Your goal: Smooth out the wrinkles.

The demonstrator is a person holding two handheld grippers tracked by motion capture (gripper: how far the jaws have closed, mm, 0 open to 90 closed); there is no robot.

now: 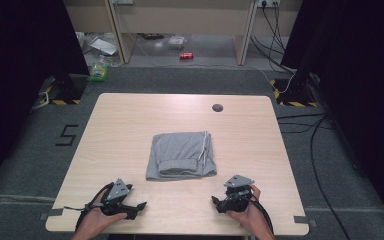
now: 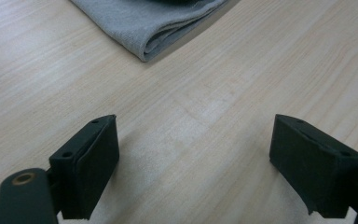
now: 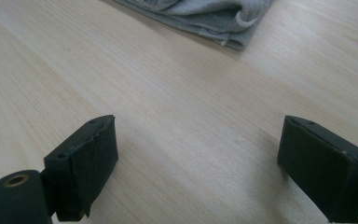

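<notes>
A folded grey garment (image 1: 181, 155) with a white drawstring lies in the middle of the light wooden table (image 1: 130, 115). Near the front edge, my left gripper (image 1: 139, 207) rests in a hand at the left, and my right gripper (image 1: 216, 202) rests in a hand at the right. Both sit short of the cloth without touching it. In the left gripper view the jaws stand wide apart over bare wood, with a folded corner of the garment (image 2: 154, 23) ahead. In the right gripper view the gripper (image 3: 198, 172) is open too, and the garment's drawstring edge (image 3: 214, 18) lies beyond it.
A small dark round spot (image 1: 217, 107) marks the table's far side. Past the table, on the floor, lie a red can (image 1: 186, 56), a green item (image 1: 98, 72) and loose cables (image 1: 305, 120). Black stands flank the table at both far corners.
</notes>
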